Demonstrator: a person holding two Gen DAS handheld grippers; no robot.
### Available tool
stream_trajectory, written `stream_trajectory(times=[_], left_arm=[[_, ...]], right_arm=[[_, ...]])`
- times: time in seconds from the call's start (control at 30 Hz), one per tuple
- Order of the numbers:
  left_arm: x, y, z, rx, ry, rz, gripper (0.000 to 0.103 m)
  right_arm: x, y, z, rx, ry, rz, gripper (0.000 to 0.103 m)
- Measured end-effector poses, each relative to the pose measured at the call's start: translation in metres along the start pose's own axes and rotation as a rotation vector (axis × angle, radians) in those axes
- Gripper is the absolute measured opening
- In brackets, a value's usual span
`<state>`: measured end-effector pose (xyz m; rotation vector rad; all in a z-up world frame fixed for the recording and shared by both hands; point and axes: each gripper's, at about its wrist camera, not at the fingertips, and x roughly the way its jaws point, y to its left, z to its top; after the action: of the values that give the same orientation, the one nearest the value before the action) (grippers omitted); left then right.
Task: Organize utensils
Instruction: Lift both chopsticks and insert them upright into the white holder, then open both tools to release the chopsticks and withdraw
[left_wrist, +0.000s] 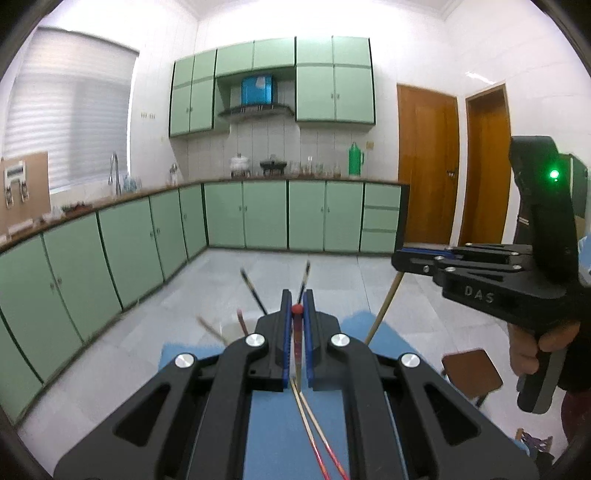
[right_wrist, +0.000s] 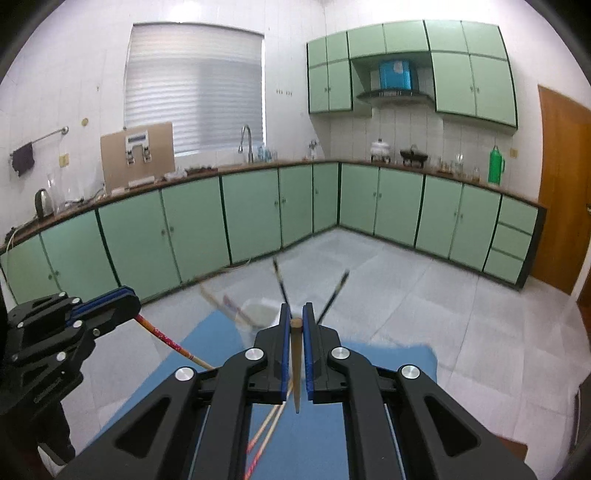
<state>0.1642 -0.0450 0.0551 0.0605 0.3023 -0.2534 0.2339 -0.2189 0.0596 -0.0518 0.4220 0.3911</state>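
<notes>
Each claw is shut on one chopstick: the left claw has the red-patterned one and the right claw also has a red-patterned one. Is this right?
Not fully. The left claw is shut on the red-patterned chopstick, but the right claw is shut on a plain wooden chopstick with no red pattern. The right wrist view shows this.

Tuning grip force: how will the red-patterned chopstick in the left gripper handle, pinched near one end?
Probably stiff and light: the red-patterned chopstick juts straight out of the left gripper without sagging. It is thin and likely smooth, so held near its red tip it may pivot or slide between the pads. Set down, it looks apt to roll.
</notes>
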Motion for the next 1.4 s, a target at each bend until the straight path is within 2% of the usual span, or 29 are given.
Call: stream_trajectory(times=[0.2,0.37,0.57,0.8,0.93,1.0,1.03,1.1,1.17,1.23,1.4], left_arm=[[0.013,0.006,0.045,0.028,-0.092,0.03,0.005],[0.037,0.017,0.064,0.026,-0.107,0.056,0.005],[0.079,0.035,0.064,0.017,-0.062,0.076,0.005],[0.133,0.057,0.048,-0.006,0.006,0.085,0.005],[0.159,0.065,0.042,-0.024,0.071,0.086,0.006],[0.164,0.068,0.038,-0.037,0.083,0.091,0.008],[0.163,0.069,0.036,-0.038,0.081,0.091,0.009],[0.156,0.071,0.032,-0.035,0.07,0.102,0.023],[0.152,0.073,0.032,-0.038,0.062,0.109,0.029],[0.14,0.075,0.032,-0.054,0.047,0.107,0.03],[0.101,0.067,0.017,-0.045,0.017,0.116,0.046]], right_arm=[[0.011,0.001,0.044,-0.012,-0.071,-0.005,0.007],[0.032,0.003,0.069,-0.027,-0.107,-0.009,0.007],[0.075,0.003,0.075,-0.028,-0.088,-0.022,0.007],[0.125,0.001,0.053,-0.036,-0.02,-0.049,0.007],[0.146,-0.002,0.041,-0.027,0.033,-0.017,0.007],[0.15,-0.006,0.034,-0.02,0.044,-0.031,0.015],[0.149,-0.007,0.032,-0.02,0.045,-0.037,0.016],[0.144,-0.013,0.026,-0.009,0.043,-0.052,0.018],[0.138,-0.02,0.022,0.004,0.043,-0.068,0.021],[0.127,-0.025,0.016,0.014,0.036,-0.085,0.026],[0.096,-0.028,-0.003,0.032,0.024,-0.131,0.053]])
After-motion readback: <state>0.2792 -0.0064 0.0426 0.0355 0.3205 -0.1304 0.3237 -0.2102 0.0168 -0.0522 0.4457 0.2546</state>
